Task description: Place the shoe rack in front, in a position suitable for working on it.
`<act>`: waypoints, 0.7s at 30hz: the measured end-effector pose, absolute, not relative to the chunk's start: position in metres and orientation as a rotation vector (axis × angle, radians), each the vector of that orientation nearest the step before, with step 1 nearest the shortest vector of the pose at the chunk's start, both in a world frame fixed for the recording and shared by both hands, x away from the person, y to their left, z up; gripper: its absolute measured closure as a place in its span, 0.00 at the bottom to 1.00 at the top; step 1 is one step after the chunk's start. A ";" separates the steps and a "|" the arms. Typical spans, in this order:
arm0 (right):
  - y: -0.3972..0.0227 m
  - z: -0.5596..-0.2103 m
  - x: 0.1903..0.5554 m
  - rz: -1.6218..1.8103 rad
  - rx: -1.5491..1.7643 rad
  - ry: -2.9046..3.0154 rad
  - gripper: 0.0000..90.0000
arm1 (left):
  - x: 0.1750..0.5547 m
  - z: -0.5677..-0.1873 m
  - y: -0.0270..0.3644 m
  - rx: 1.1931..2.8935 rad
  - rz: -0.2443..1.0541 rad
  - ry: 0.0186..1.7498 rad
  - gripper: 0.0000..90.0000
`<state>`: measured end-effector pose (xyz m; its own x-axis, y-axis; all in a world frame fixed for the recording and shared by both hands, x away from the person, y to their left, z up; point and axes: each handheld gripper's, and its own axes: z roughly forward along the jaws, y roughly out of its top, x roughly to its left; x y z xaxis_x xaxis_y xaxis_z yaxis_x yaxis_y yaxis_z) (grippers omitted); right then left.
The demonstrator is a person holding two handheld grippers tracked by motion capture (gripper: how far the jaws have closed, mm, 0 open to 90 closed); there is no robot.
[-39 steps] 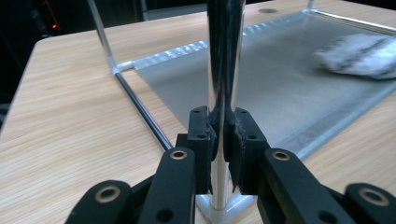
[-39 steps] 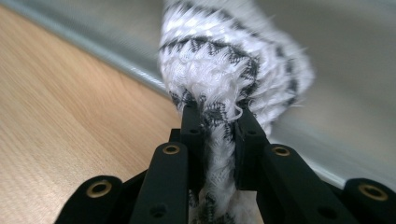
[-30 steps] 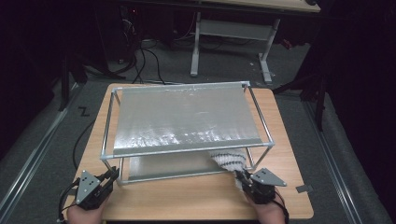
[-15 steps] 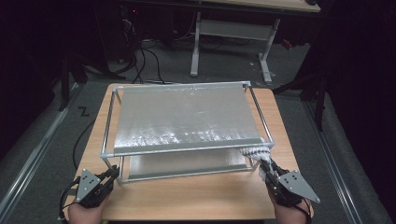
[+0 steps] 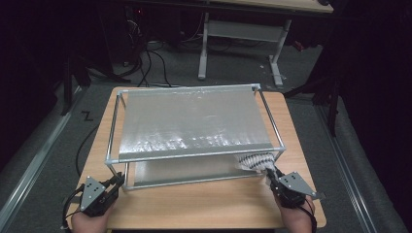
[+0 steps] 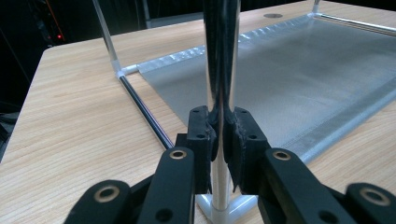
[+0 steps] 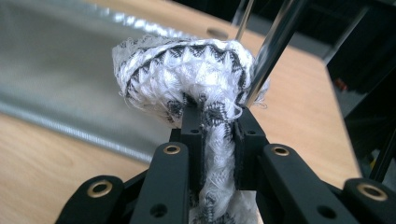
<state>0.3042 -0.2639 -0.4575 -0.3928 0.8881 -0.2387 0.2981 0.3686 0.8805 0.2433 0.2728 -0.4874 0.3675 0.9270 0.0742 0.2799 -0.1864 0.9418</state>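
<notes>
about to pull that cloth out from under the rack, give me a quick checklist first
1. Right hand-held gripper shut on the patterned cloth: ok.
2. Left hand-held gripper shut on the rack post, steadying it: ok.
3. Cloth clear of the rack's right post: not ok, it lies against it.
4. Cloth out from under the top shelf: not ok, still partly beneath.
5. Rack feet flat on the table: cannot tell.

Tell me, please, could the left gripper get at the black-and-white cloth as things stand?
Probably not: the left gripper is clamped on the rack's near-left post, and the cloth sits at the opposite corner in the right gripper.
</notes>
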 end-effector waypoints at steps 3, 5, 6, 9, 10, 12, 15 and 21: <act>-0.264 -0.469 0.308 0.970 1.055 1.931 0.87 | 0.243 -0.488 0.273 1.687 0.862 1.081 0.88; -0.263 -0.476 0.311 0.942 1.077 1.969 0.87 | 0.244 -0.488 0.273 1.685 0.862 1.080 0.88; -0.262 -0.479 0.312 0.930 1.085 1.986 0.87 | 0.244 -0.488 0.273 1.685 0.861 1.081 0.88; -0.263 -0.491 0.318 0.893 1.127 2.046 0.87 | 0.244 -0.488 0.273 1.686 0.862 1.082 0.88; -0.264 -0.492 0.319 0.893 1.133 2.050 0.87 | 0.244 -0.488 0.273 1.686 0.862 1.081 0.88; -0.265 -0.494 0.320 0.899 1.152 2.050 0.87 | 0.244 -0.488 0.272 1.687 0.862 1.081 0.88; -0.265 -0.490 0.318 0.913 1.141 2.031 0.87 | 0.244 -0.488 0.272 1.687 0.861 1.081 0.88; -0.267 -0.470 0.308 0.985 1.101 1.927 0.87 | 0.244 -0.488 0.272 1.686 0.859 1.083 0.88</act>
